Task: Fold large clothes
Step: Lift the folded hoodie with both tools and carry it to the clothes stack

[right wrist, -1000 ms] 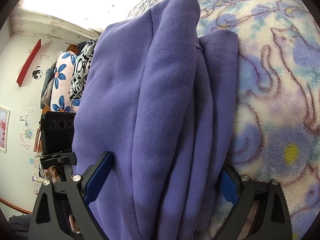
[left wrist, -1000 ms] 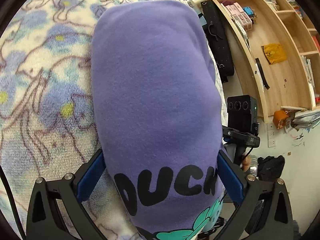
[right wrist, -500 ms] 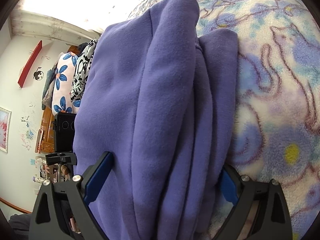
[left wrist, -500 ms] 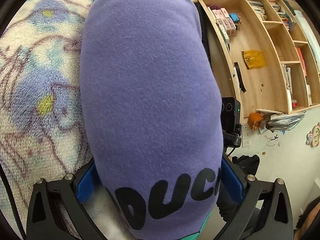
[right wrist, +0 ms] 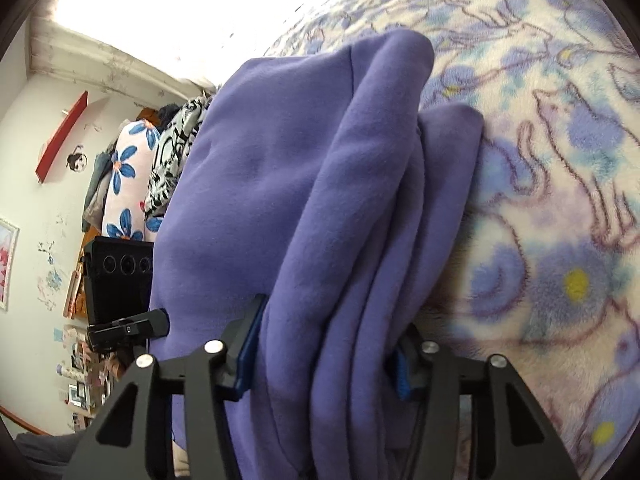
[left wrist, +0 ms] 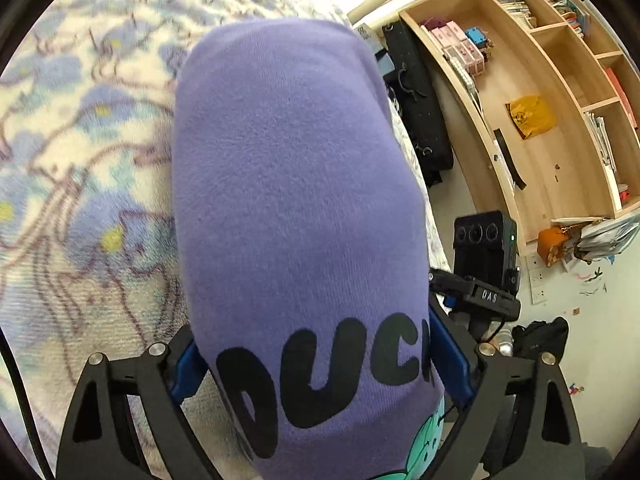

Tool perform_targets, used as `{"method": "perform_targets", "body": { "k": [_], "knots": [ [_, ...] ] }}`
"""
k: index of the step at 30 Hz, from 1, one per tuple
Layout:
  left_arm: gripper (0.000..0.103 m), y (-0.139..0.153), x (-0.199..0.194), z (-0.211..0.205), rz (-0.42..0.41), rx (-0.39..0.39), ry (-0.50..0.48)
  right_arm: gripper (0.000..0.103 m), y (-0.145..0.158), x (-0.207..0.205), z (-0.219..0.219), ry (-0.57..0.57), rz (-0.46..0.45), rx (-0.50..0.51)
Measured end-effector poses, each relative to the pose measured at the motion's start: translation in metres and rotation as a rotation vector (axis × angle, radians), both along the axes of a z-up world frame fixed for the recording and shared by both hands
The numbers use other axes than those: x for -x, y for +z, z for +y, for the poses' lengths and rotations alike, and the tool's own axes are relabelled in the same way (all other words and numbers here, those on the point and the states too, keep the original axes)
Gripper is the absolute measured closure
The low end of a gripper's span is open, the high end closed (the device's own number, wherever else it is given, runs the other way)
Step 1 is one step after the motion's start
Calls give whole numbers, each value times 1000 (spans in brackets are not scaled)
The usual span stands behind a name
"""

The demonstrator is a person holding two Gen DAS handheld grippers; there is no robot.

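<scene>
A folded purple sweatshirt point(left wrist: 288, 184) with black letters and a green print lies on a floral fleece blanket point(left wrist: 80, 184). My left gripper point(left wrist: 316, 364) straddles its printed end, blue pads against both sides of the thick bundle. In the right wrist view the sweatshirt point(right wrist: 304, 208) shows as several stacked folds. My right gripper point(right wrist: 324, 356) is closed on these folds, its pads pressing the cloth from both sides.
A wooden bookshelf point(left wrist: 540, 100) and a black case point(left wrist: 420, 112) stand at the right of the left view. A black camera on a stand point(left wrist: 484, 256) is beside the bed edge. Patterned clothes point(right wrist: 132, 184) hang at the left in the right view.
My right gripper's jaws have closed in on the folded layers. The left view has pulled back and shifted, showing more blanket again; the sweatshirt stays between its pads.
</scene>
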State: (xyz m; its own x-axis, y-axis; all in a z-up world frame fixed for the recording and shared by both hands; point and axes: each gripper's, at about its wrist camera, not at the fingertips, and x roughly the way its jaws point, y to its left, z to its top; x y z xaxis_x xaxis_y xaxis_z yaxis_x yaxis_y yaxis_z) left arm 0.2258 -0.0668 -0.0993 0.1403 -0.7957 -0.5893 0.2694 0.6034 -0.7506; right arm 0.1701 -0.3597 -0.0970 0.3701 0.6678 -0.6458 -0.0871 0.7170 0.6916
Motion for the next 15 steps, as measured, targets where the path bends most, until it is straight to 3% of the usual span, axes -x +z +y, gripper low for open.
{"method": "perform_targets", "body": {
  "k": [8, 15],
  "knots": [
    [11, 50, 14, 38, -47, -26, 43, 52, 27, 11, 41, -7, -75, -64],
    [11, 95, 26, 101, -104, -45, 82, 52, 58, 3, 96, 41, -131, -83]
  ]
}}
